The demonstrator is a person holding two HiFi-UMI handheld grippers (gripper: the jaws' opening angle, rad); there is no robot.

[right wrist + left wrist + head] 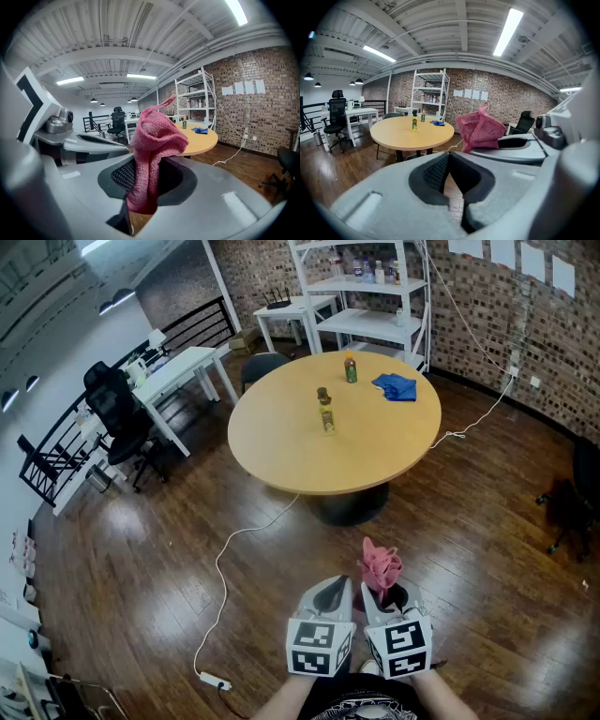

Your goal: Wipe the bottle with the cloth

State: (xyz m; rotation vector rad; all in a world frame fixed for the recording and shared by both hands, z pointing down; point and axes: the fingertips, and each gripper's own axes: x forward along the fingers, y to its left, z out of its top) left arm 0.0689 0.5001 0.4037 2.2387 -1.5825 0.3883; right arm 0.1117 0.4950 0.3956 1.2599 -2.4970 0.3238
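The right tool (380, 599) is clenched on a pink cloth (381, 566) that bunches up above its jaws; the left tool (330, 594) beside it is closed on nothing. The bottle (325, 411) stands on the round table (281, 442), well apart from both.

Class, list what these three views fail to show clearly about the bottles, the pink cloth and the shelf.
- Labels on the nearer bottle and farther bottle: too small in every view.
- Lower end of the pink cloth: right gripper view, buried between the fingers of the right gripper.
- Items on the shelf: head view, too small.
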